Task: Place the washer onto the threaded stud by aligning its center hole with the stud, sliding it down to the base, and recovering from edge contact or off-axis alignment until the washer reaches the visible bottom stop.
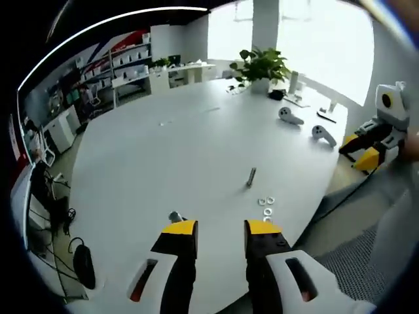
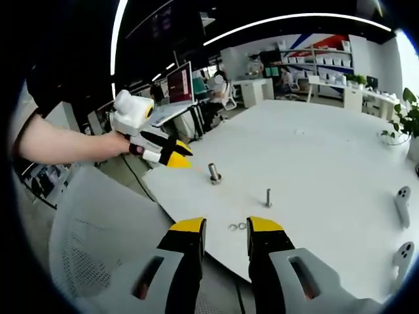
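Both tools empty, jaws apart — left tool, right tool. Washers lie loose on the white worktop, near its edge, just beside the upright threaded stud. Pinch one washer by its rim, keep it level — centre the hole over the stud before lowering.

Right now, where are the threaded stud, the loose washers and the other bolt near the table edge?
threaded stud (image 1: 251,176), left gripper view, mid shaft.
washers (image 1: 266,203), left gripper view, middle of the small cluster.
bolt with nut (image 2: 214,173), right gripper view, its upright body.
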{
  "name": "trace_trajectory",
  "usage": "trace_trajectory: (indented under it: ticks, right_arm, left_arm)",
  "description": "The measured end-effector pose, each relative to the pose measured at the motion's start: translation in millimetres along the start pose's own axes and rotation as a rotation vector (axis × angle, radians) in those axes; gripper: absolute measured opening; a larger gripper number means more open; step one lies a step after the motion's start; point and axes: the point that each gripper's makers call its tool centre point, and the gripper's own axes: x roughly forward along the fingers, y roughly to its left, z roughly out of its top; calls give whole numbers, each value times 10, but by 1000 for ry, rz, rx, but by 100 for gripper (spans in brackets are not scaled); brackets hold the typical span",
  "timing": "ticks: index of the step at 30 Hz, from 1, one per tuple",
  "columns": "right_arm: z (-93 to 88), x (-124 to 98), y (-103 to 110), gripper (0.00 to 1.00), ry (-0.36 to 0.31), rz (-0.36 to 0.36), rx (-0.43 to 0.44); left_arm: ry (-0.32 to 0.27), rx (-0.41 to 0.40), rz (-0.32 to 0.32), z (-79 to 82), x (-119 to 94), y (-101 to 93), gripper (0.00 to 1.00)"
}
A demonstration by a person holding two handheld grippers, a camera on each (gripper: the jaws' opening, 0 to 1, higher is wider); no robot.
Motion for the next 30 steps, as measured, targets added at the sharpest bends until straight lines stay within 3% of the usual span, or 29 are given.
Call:
trace_trajectory:
  ticks: [3, 12, 15, 19, 23, 27, 30]
  right_arm:
    - [-23, 5, -14, 27, 12, -7, 1]
    - [-47, -24, -104, 27, 22, -51, -6]
    - [-34, -42, -178, 28, 13, -84, 23]
    - [-105, -22, -195, 28, 54, -108, 1]
    - [-134, -37, -243, 28, 74, -141, -15]
    - [-154, -61, -306, 28, 91, -184, -36]
    - [-168, -60, -319, 28, 101, -196, -40]
  left_arm:
    - [-88, -10, -13, 135, -121, -111, 26]
    - [-227, -22, -19, 261, -542, -183, 27]
    - [-257, -19, -31, 289, -635, -206, 27]
    - [-282, 19, -41, 290, -671, -218, 26]
    - [-322, -3, -72, 320, -666, -259, 25]
    - [-310, 77, -73, 308, -723, -257, 24]
    - [-356, -12, -137, 341, -815, -326, 24]
